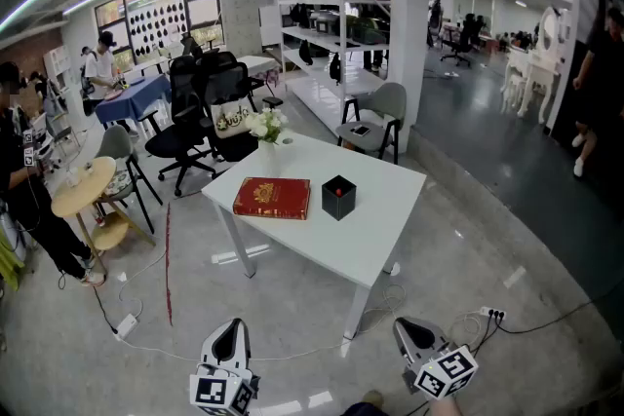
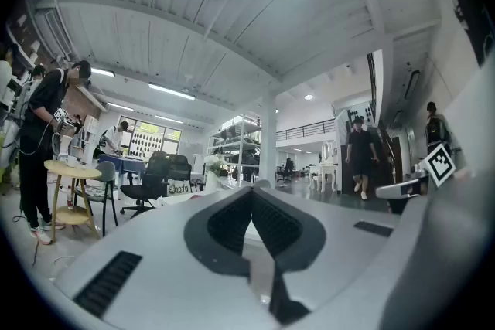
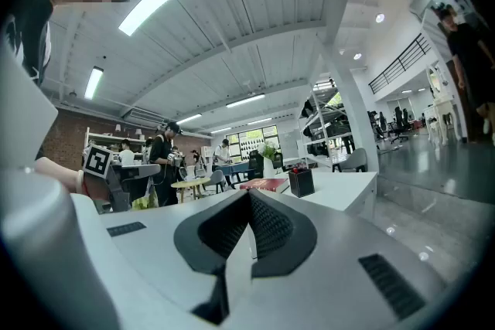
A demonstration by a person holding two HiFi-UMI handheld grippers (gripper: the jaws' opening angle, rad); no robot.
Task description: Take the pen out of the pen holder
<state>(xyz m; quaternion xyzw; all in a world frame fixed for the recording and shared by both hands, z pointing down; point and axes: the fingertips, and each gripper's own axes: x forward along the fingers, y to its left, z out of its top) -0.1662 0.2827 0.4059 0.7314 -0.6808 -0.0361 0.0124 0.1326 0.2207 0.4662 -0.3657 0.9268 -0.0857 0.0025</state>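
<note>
Head view puts the black pen holder [image 1: 338, 198] on the white counter [image 1: 390, 209], just beside a red book [image 1: 272, 198], with a red tip of the pen [image 1: 338, 192] showing in its open top. We hold both tools low and well short of it. The left hand-held gripper [image 1: 230, 330] and the right hand-held gripper [image 1: 410, 327] each have their jaws pressed together with nothing between them, and both point level.

From the right hand-held gripper the pen holder stands well ahead, a little to the right of the jaw line and slightly above it. From the left one it is ahead and off to the right, though that gripper's own view does not let us pick it out.

We judge the pen light, stiff and thin, with a smooth barrel that could slip. So we would pinch it on the red upper end that clears the rim and draw it straight up. We reckon the pen holder is light too and may lift or tip with the pen unless the other gripper steadies it.
</note>
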